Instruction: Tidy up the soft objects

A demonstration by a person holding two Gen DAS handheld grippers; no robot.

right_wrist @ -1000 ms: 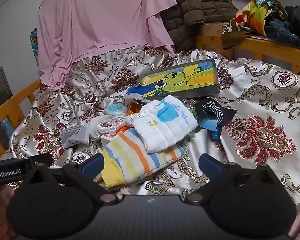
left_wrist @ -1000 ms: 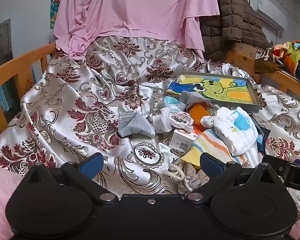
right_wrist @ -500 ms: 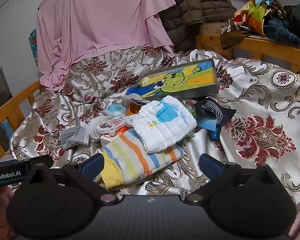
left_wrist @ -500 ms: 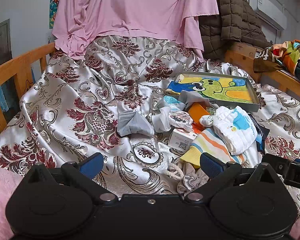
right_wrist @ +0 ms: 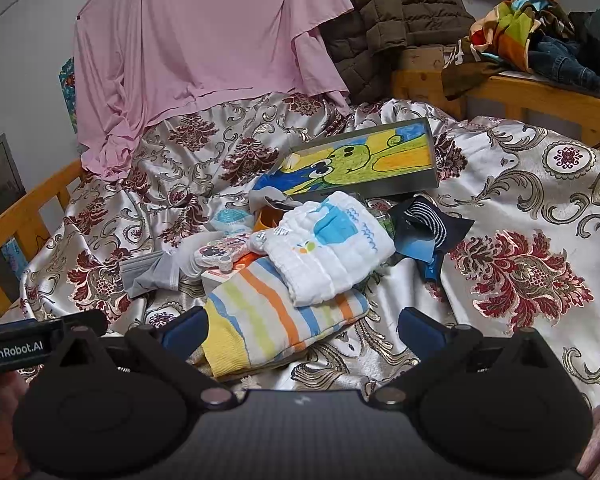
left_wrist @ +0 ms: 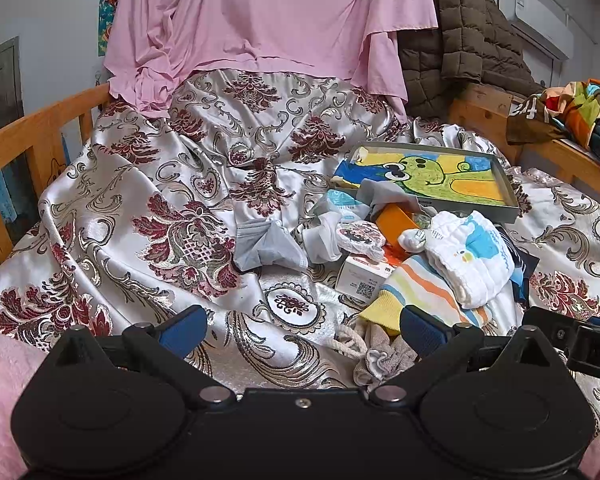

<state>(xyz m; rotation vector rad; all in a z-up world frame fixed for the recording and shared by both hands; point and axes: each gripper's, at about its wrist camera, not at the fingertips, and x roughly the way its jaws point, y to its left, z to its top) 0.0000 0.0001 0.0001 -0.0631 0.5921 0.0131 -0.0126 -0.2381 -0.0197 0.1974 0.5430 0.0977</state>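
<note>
A pile of soft things lies on the floral satin bedspread point(left_wrist: 172, 216). A folded white cloth with a blue print point(left_wrist: 470, 258) point(right_wrist: 332, 248) rests on a striped towel point(left_wrist: 424, 300) point(right_wrist: 276, 320). A grey cloth point(left_wrist: 266, 246) point(right_wrist: 152, 272), white socks point(left_wrist: 348, 236) and a dark striped sock point(right_wrist: 424, 224) lie around them. A beige knit piece with a cord point(left_wrist: 380, 354) lies close to my left gripper. My left gripper point(left_wrist: 302, 330) is open and empty, short of the pile. My right gripper point(right_wrist: 302, 328) is open and empty, with the striped towel's near edge between its fingers.
A flat box with a green cartoon picture point(left_wrist: 428, 178) point(right_wrist: 364, 160) lies behind the pile. A small white carton point(left_wrist: 364, 278) and an orange item point(left_wrist: 396, 220) sit in it. Wooden rails point(left_wrist: 28, 140) point(right_wrist: 540, 96) border the bed; pink sheet point(left_wrist: 268, 20) and brown jacket point(left_wrist: 468, 40) hang behind.
Both views have shifted only slightly. The right gripper has edged a little closer to the striped towel. Both grippers stay open.
</note>
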